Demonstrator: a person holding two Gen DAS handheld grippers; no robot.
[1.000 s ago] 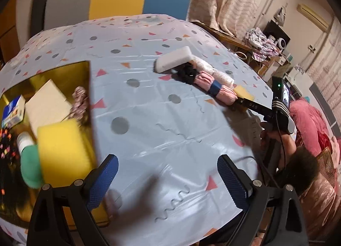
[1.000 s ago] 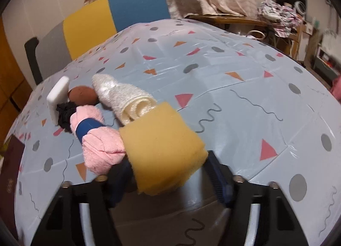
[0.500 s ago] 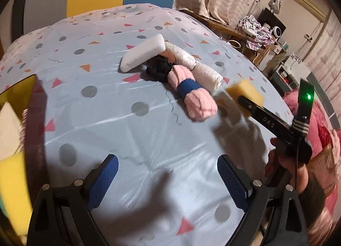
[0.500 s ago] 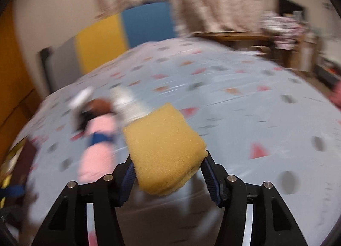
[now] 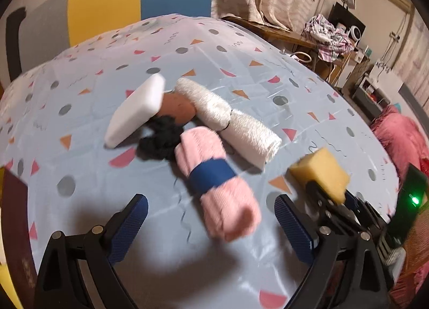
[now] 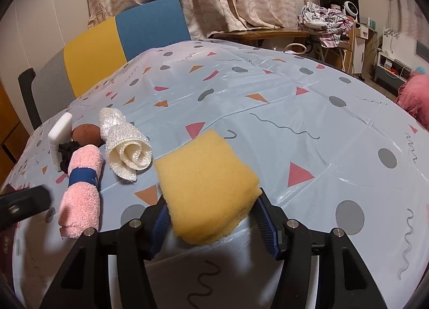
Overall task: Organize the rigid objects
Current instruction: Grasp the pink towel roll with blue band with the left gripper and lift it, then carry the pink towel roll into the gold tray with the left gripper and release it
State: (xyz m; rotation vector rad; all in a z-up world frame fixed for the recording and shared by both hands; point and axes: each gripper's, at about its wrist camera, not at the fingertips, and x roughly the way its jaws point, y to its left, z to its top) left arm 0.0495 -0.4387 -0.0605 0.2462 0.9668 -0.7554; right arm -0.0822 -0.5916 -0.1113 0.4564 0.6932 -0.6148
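Sponge (image 6: 205, 185) first: the yellow block sits clenched between the blue pads of my right hand-held gripper (image 6: 211, 220), low in the centre of the right wrist view and lifted clear of the worktop (image 6: 321, 110). Those jaws have just been closing a little, with the sponge between them. In the left wrist view I see that same sponge (image 5: 320, 173) at the right edge, poking out of the black frame of the right hand-held gripper (image 5: 329, 196).

My left hand-held gripper (image 5: 211, 226) is released — its two blue pads stand wide apart at the bottom of its frame, nothing pressed between them. The near end of the pink rolled towel (image 5: 217, 180) lies in the gap, blurred, and I cannot tell whether either pad touches it.

The pile lies in the middle of the left wrist frame. The pink towel carries a dark blue band (image 5: 211, 175) around its middle. Just to its upper right is a white rolled towel (image 5: 230, 121), lying slantwise and touching it. A white block (image 5: 136, 110) leans tilted at the upper left of the pile, resting on a brown rounded thing (image 5: 178, 106) and a black fabric piece (image 5: 159, 141).

A patterned pale blue cloth covers the worktop — dots, triangles, squiggles. Behind it, top left, stands a chair (image 5: 139, 0) with grey, yellow and blue panels.
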